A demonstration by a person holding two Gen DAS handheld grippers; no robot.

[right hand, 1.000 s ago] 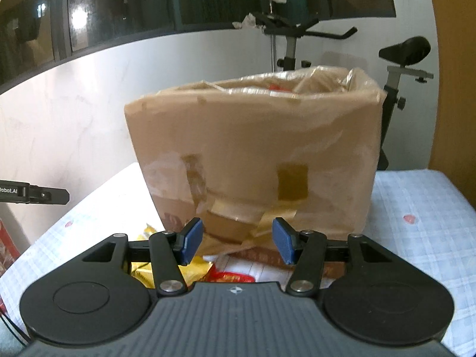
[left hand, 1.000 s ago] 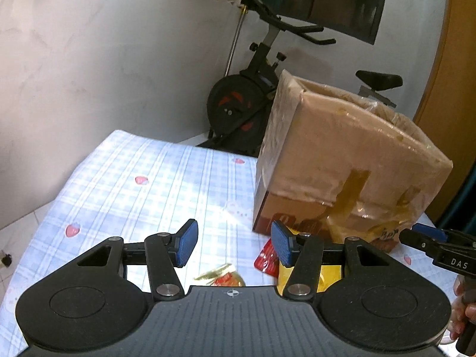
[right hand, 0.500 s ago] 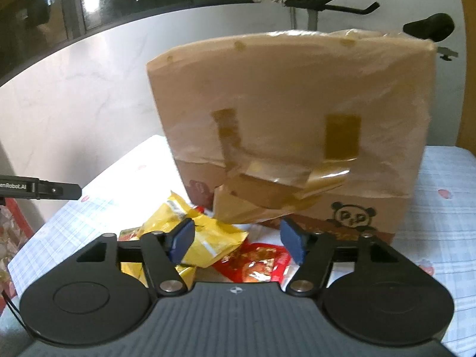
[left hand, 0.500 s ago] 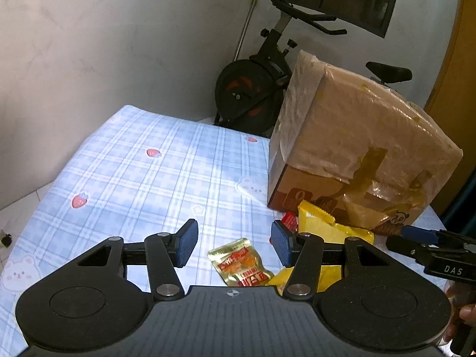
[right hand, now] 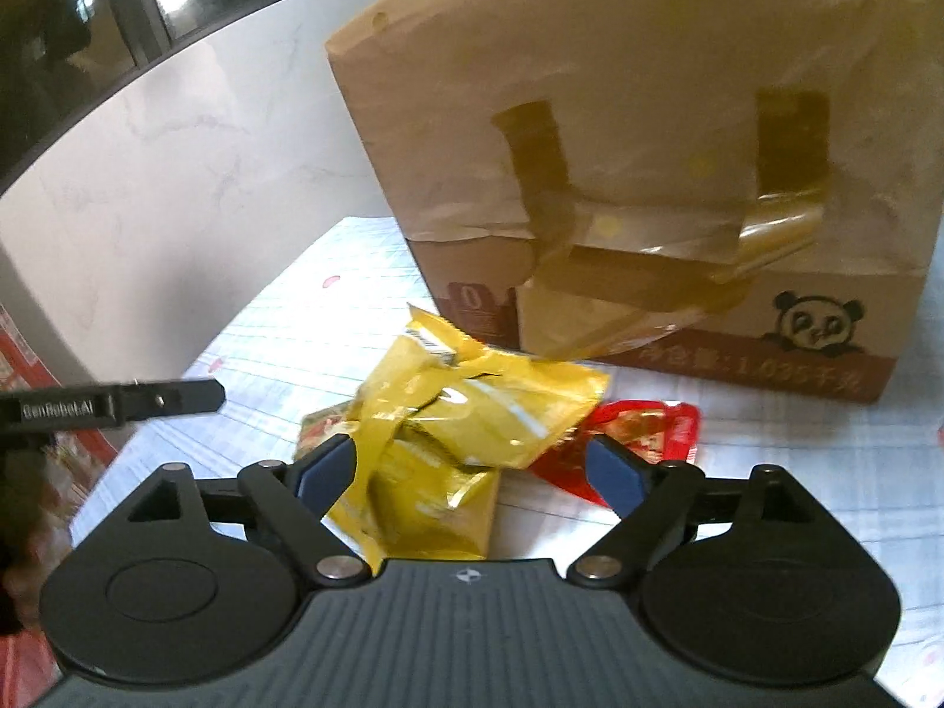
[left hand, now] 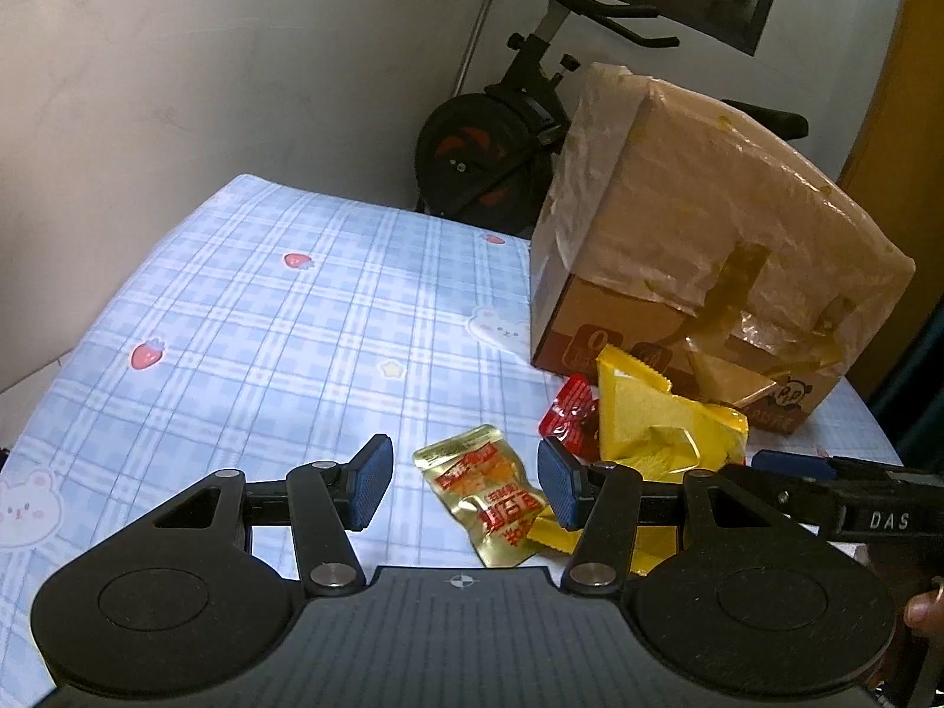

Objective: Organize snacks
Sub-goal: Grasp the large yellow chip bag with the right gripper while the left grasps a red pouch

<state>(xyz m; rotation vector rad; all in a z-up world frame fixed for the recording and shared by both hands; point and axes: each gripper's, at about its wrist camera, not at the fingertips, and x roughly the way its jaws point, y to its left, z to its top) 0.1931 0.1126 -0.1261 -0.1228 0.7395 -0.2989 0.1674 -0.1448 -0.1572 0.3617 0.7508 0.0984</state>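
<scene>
Snacks: four loose packets lie in a small heap on the tabletop, just in front of the cardboard box (left hand: 702, 248) and toward the tabletop's right side.
Gold packet: the gold packet with red print (left hand: 487, 492) lies flat at the near left of the heap, a little apart from the box.
Yellow bags: a crumpled yellow bag (right hand: 472, 407) rests partly on a second yellow bag (right hand: 425, 507), the upper one reaching almost to the foot of the box.
Red packet: the red packet (right hand: 643, 442) lies flat to the right of the yellow bags, partly tucked under them.
Box: it stands upright, wrapped in plastic film and brown tape; its top is out of sight, so what it holds I cannot tell.
Right claw: the right claw (right hand: 472, 469) has just been spreading; its jaws stand wide on either side of the yellow bags, pads not pressing on them.
Left claw: the left claw (left hand: 466, 487) is released, hanging above the gold packet with nothing in it.
Tabletop: the blue checked cloth (left hand: 265, 318) is bare across its left half and far edge.
Progress: by my reading, no packet on the tabletop is sorted yet; all four remain to be picked up, and the yellow bags look first in line.
</scene>
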